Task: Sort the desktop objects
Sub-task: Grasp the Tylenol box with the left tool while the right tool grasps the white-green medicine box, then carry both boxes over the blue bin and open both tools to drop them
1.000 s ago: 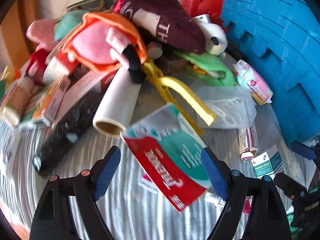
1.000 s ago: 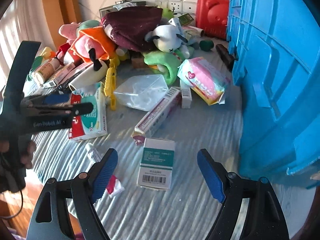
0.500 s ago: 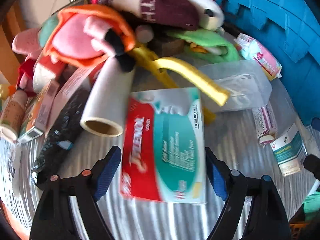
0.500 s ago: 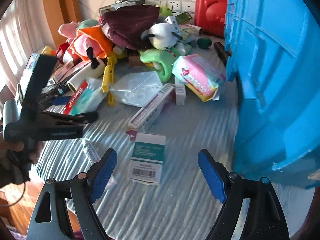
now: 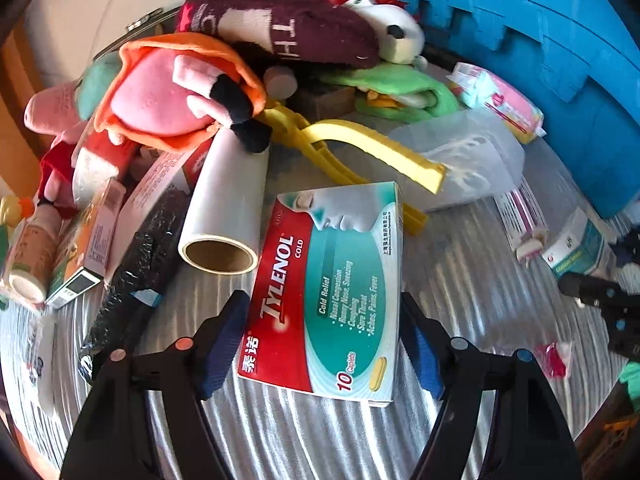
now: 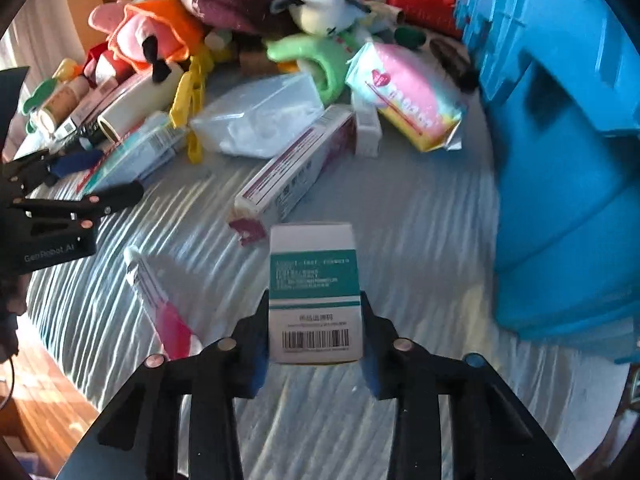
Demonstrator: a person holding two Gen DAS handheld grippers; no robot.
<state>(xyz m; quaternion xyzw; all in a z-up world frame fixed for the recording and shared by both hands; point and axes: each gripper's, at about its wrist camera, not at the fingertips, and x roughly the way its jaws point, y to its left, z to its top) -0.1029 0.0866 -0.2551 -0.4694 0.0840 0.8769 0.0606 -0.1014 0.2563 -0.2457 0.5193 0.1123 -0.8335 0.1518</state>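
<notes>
A red, white and teal Tylenol box (image 5: 328, 292) sits between the blue pads of my left gripper (image 5: 324, 340); the jaws have closed in on its two long sides. It also shows in the right wrist view (image 6: 132, 156). My right gripper (image 6: 316, 340) is shut on a white and teal medicine box (image 6: 314, 292) with a barcode, tilted up off the grey ribbed tabletop (image 6: 400, 240). A tall blue plastic crate (image 6: 560, 160) stands to the right.
A pile of plush toys (image 5: 180, 88), a white roll (image 5: 228, 204), yellow tongs (image 5: 360, 148), a clear bag (image 5: 472, 160), a pink tissue pack (image 6: 404, 96), a long maroon box (image 6: 296, 168) and a small tube (image 6: 156, 296) lie on the table.
My right gripper moved forward and closed on the white and teal box. My left gripper moved in around the Tylenol box and its jaws narrowed onto it.
</notes>
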